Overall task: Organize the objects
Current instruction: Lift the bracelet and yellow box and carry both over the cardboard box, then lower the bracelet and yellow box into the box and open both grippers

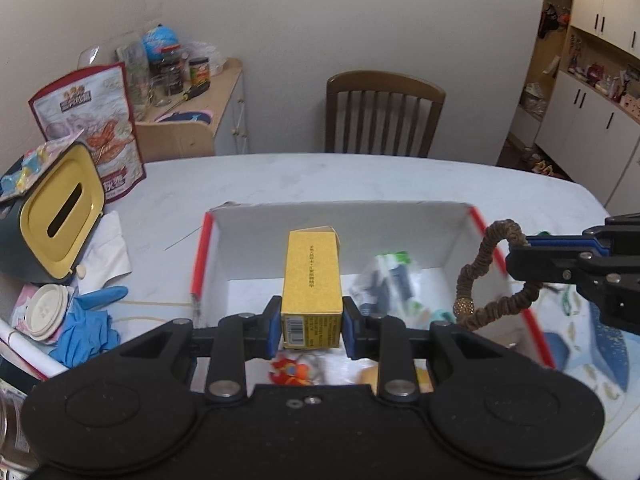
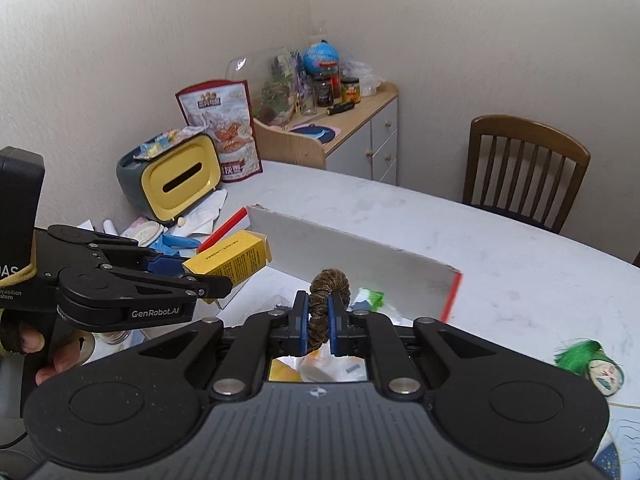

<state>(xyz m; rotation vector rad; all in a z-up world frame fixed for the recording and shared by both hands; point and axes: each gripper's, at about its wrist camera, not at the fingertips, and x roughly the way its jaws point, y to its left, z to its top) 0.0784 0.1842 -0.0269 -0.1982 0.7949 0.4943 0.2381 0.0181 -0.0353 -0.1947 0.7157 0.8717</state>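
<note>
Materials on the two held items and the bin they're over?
Yellow box: looks like matte printed cardboard, with crisp folded edges and a barcode panel. Hair tie: likely fabric-covered elastic, brown, ruched surface, a gold beaded ball. White bin: probably paperboard, with thin flat walls and red edges.

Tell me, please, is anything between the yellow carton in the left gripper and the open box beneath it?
Nothing visible blocks it. The yellow carton hangs in the left gripper above the white box, whose top is open; a plastic packet lies inside, off to the right.
</note>
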